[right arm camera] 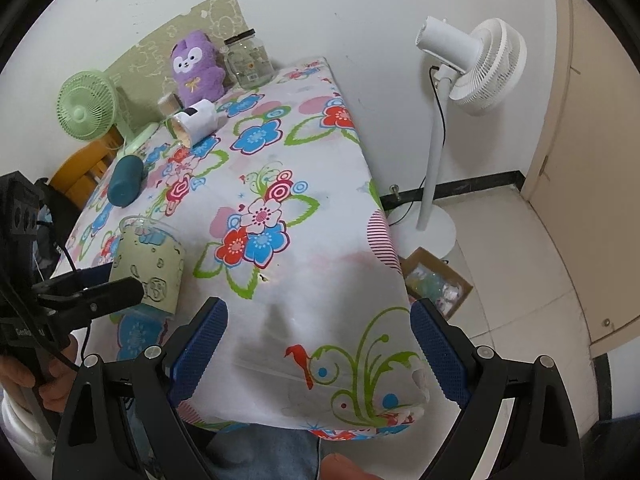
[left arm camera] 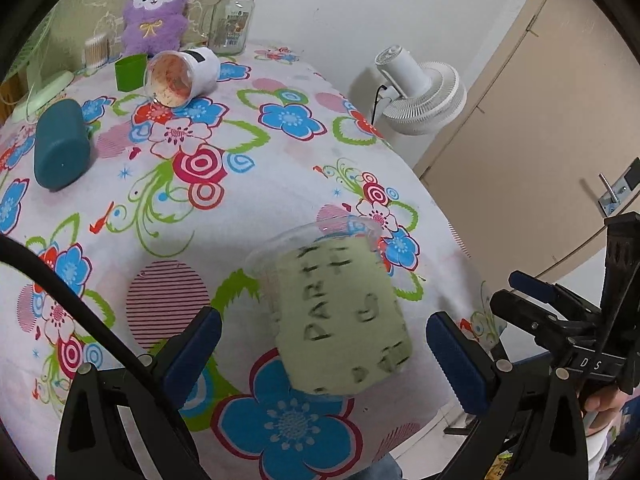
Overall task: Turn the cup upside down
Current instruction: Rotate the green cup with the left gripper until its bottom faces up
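A clear plastic cup (left arm camera: 338,312) wrapped in a pale green printed sleeve sits on the near part of a table covered by a flowered cloth (left arm camera: 248,184), its rim away from the left wrist camera — whether it stands or leans is hard to judge through the fisheye. No liquid shows inside it. The left gripper (left arm camera: 320,354) hangs with its blue-padded fingers (left arm camera: 192,354) spread wide on either side of the cup, touching neither wall. The right gripper (right arm camera: 318,354), seen in its own view, is likewise splayed over the table's near corner, holding nothing, well to the right of the cup.

Farther back, a white tub (left arm camera: 182,76) lies on its side, its mouth toward the camera and its inside smeared orange-red. A small green cup (left arm camera: 130,72) stands upright just beside it. A dark teal container (left arm camera: 60,144) lies tipped over near the left edge. At the far end, a glass jar (left arm camera: 232,22) with a dark lid stands beside a purple plush toy (left arm camera: 154,12) — the jar looks empty.
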Motion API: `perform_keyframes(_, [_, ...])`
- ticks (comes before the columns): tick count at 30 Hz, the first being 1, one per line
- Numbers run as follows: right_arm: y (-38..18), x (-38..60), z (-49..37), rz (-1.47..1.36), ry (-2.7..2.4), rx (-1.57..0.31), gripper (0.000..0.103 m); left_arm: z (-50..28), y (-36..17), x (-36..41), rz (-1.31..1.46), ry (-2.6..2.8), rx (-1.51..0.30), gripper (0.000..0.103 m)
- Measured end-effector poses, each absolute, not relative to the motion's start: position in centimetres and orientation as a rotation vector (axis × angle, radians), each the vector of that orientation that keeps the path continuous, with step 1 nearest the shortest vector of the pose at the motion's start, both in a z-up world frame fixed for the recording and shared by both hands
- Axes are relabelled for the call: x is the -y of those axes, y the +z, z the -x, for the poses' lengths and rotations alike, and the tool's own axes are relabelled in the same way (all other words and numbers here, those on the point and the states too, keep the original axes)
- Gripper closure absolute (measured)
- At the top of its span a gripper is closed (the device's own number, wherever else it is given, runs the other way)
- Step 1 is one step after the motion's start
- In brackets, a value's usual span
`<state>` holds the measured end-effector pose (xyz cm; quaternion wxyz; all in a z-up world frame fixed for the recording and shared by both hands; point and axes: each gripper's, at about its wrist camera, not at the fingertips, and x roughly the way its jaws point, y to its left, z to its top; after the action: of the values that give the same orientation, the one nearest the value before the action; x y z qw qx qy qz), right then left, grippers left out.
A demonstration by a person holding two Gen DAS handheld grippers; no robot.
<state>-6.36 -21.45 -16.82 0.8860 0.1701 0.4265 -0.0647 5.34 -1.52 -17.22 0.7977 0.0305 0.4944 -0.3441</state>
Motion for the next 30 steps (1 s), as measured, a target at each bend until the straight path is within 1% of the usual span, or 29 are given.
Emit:
perform_keyframes(4, [-17.1, 21.7, 6.3, -0.359, -0.14, -0.891, 0.009, -5.2, -17.7, 1.5, -0.058, -0.742, -1.069, 0.002])
perform_keyframes(10, [-17.4, 21.8, 6.2, -0.372, -0.142, -0.897, 0.009, -4.8, -17.7, 1.4, -0.054, -0.742, -1.058, 0.011])
perform_keyframes(13, [-17.5, 21.8, 6.1, -0.377, -0.139, -0.897, 0.009, -4.7, -17.8, 1.4, -0.049, -0.751, -1.055, 0.019])
perform_keyframes(15, [-17.5, 21.8, 6.0, -0.377, -0.139, -0.899, 0.009, -4.6, -17.8, 1.3, -0.051, -0.756, -1.055, 0.028])
perform_keyframes(18, [-17.4, 21.7, 6.1, -0.376, -0.136, -0.897, 0.009, -4.5, -17.3, 1.2, -0.066, -0.763, -1.049, 0.036])
perform_keyframes(24, [-17.1, 21.0, 5.8, -0.369, -0.122, -0.888, 0.009, -5.2, -15.9, 0.2, -0.079, -0.763, -1.021, 0.037])
perform_keyframes(30, [-16.9, 20.5, 5.8, -0.368, -0.117, -0.883, 0.009, -6.4, -15.5, -1.0, -0.05, -0.746, -1.034, 0.038])
